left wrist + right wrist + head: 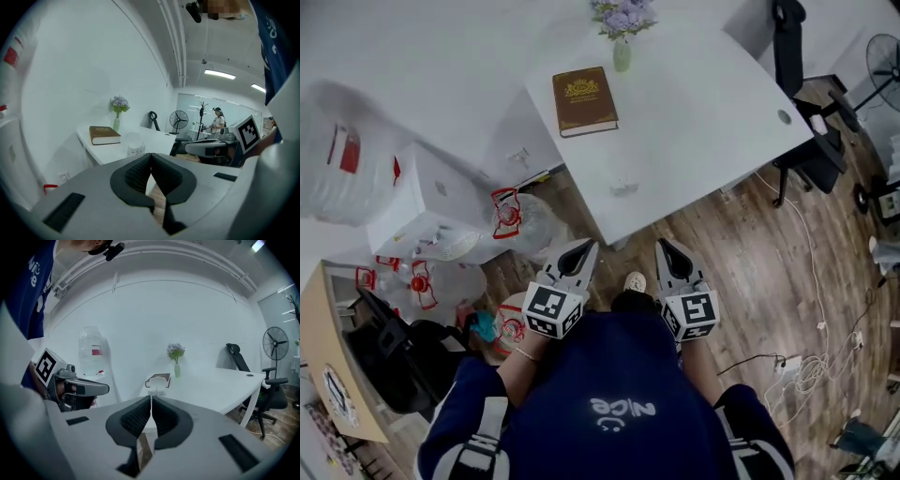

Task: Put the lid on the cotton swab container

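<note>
The cotton swab container point(623, 187) is a small clear tub near the front edge of the white table point(703, 122). It also shows in the left gripper view as the container point(135, 146) and in the right gripper view as the container point(156, 384). I cannot make out a separate lid. My left gripper point(585, 247) and right gripper point(662, 245) hang side by side close to my body, over the floor short of the table. Both are shut with nothing between their jaws, as the left gripper point(151, 157) and right gripper point(151, 399) show.
A brown book point(584, 99) and a vase of purple flowers point(622, 37) stand further back on the table. Water jugs point(520, 223) and a white box point(427, 202) crowd the floor at left. An office chair point(811, 122), a fan point(883, 56) and cables point(811, 361) lie right.
</note>
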Available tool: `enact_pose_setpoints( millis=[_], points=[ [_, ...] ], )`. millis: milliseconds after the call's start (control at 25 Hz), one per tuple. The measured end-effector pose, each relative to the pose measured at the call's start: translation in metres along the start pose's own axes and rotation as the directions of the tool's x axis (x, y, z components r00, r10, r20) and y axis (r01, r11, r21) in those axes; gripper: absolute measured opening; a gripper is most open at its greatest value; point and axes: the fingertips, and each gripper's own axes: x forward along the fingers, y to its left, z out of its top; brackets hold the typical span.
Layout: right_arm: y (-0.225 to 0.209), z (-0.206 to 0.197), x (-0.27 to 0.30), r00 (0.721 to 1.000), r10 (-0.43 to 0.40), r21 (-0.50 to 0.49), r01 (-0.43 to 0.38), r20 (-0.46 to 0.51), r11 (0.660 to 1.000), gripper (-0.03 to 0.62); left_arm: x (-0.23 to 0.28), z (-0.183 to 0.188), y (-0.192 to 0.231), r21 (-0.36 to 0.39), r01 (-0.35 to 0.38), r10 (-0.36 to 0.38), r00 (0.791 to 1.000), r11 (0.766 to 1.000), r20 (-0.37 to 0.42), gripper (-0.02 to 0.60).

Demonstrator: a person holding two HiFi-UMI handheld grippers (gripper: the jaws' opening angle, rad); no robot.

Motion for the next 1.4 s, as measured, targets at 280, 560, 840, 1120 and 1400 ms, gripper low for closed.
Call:
enact_pose_setpoints(
  millis=[280,560,840,1120,1400],
  points=[
    [-0.031,0.010,0.024,0.989,0.144,-0.019,-0.144,-0.026,0.989,0.052,0.037,0.005,-0.001,0.000,-0.109,0.109,0.994,0.994,-0.011,0.020],
    [-0.053,0.013,0.039,0.972,0.233,-0.027,-0.234,-0.043,0.972,0.052,0.057,0.002,0.001,-0.046,-0.193,0.193,0.981,0.980,-0.007,0.021],
    [-0.061,0.015,0.057,0.965,0.256,0.016,-0.256,-0.056,0.967,0.052,0.072,0.006,0.027,-0.041,-0.207,0.206,0.978,0.978,-0.016,0.021],
    [-0.075,0.026,0.089,0.970,0.232,0.039,-0.229,-0.071,0.973,0.053,0.096,0.012,0.053,-0.061,-0.135,0.133,0.991,0.989,-0.026,0.058],
    [-0.088,0.046,0.134,0.971,0.224,0.061,-0.219,-0.083,0.974,0.054,0.122,0.016,0.072,-0.047,-0.011,0.008,0.998,0.999,-0.060,0.225]
  ],
)
